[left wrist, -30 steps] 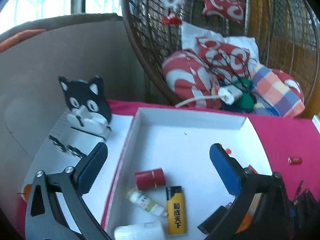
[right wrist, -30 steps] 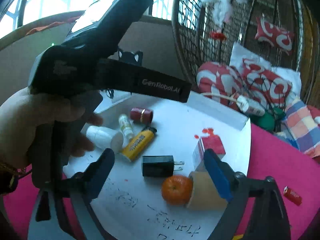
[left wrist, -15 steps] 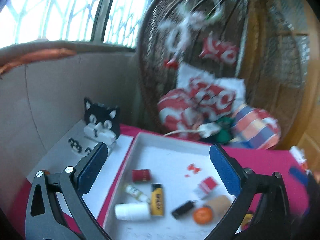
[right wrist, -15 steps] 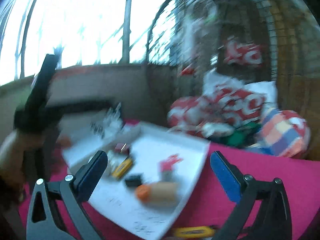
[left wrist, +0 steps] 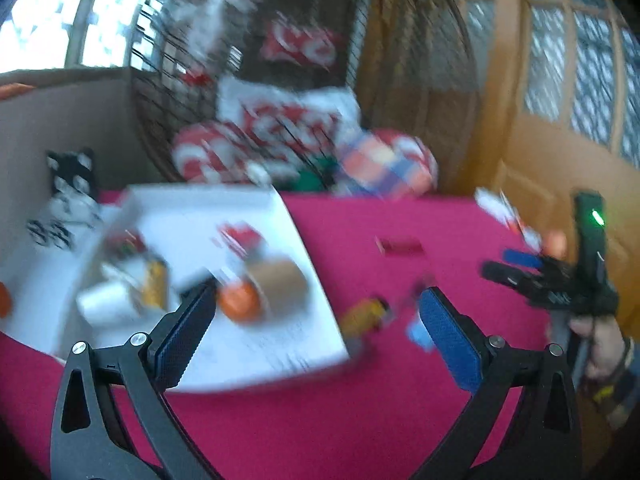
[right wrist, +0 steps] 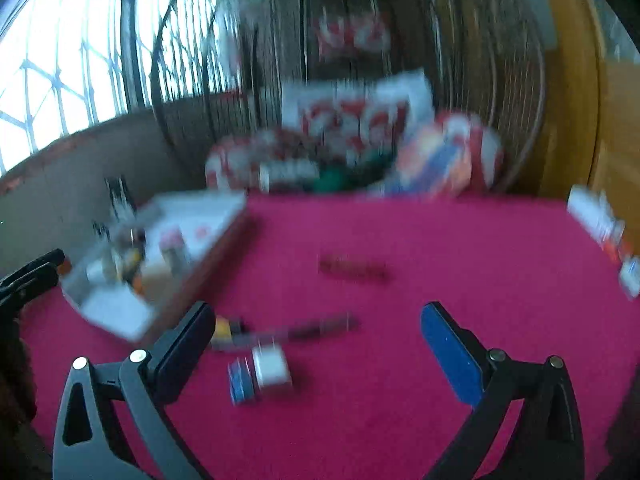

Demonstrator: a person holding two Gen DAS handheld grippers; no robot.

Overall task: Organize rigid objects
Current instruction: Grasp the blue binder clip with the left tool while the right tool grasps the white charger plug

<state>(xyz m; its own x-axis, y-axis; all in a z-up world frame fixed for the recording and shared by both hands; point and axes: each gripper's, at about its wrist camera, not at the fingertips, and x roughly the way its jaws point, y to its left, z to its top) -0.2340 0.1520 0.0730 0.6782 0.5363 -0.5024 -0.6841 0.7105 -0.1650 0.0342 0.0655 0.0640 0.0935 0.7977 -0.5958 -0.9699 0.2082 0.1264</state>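
Both views are motion-blurred. The white tray (left wrist: 280, 344) lies at left on the red cloth and holds an orange (left wrist: 238, 300), a tan cylinder (left wrist: 280, 280), a yellow lighter (left wrist: 156, 280), a white bottle (left wrist: 104, 300) and a red box (left wrist: 240, 238). My left gripper (left wrist: 316, 312) hangs open over the tray's right edge. My right gripper (right wrist: 314, 320), also seen far right (left wrist: 508, 266) in a hand (left wrist: 600, 344), is wide above the cloth, jaws closing slightly, nothing between them. Below it lie a white-and-blue box (right wrist: 260, 372), a yellow-black item (right wrist: 228, 328) and a dark red piece (right wrist: 352, 268).
A wicker chair with red-patterned cushions (left wrist: 288, 128) stands behind the table. A black cat figure (left wrist: 72, 176) sits left of the tray beside a cardboard wall. White boxes (right wrist: 596, 220) lie at the cloth's right edge. An orange door (left wrist: 560, 140) is at right.
Both cameras have swung right, away from the tray, which has slid to the left in both views. My right gripper now looks at loose items on the red cloth.
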